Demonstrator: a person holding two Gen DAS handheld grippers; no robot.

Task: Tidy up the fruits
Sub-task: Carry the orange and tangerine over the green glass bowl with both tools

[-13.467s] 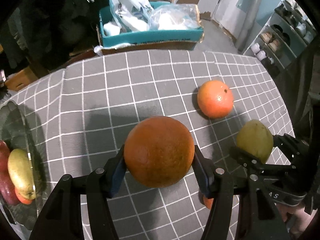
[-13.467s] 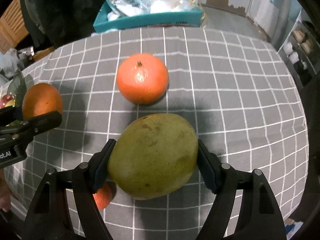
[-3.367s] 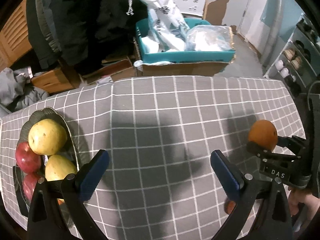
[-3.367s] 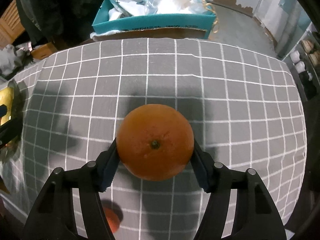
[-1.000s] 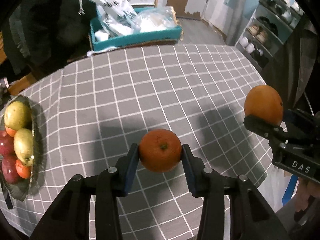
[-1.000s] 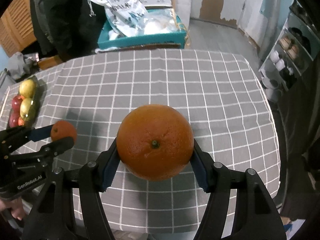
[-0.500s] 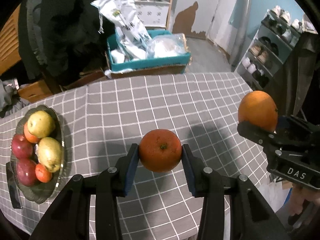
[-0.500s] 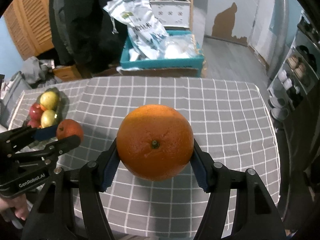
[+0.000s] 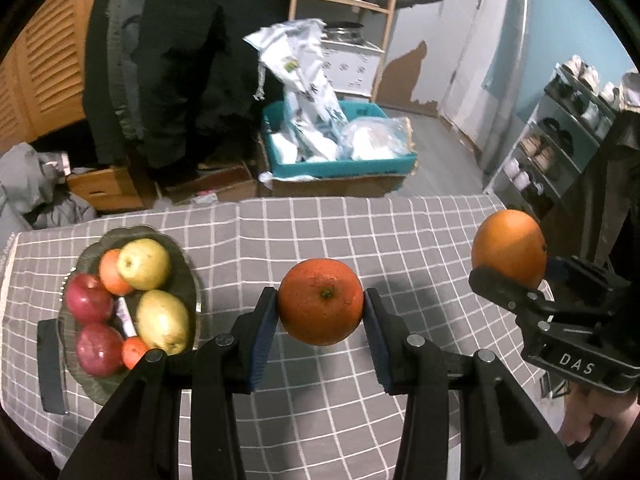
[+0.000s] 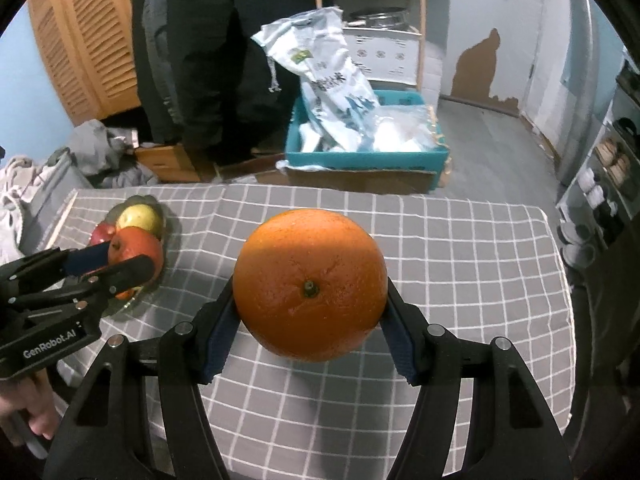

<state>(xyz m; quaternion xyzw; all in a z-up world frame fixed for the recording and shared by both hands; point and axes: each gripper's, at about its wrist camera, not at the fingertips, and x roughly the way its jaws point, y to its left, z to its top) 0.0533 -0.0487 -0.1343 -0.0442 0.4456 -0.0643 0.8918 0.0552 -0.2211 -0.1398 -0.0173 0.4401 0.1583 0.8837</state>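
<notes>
Carry step: left gripper (image 9: 320, 304) clamps a tangerine (image 9: 320, 301), right gripper (image 10: 310, 286) an orange (image 10: 310, 283), both above the desk (image 9: 400, 240). Next (my guess), swing left to the bowl (image 9: 188, 264) and release.

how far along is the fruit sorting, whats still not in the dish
Mostly done: the dish at the table's left already holds two yellow-green fruits, two red apples and two small orange fruits. In hand: the left gripper is shut on a small orange, the right gripper on a large orange, both above the cloth. Left: setting these two in the dish.
</notes>
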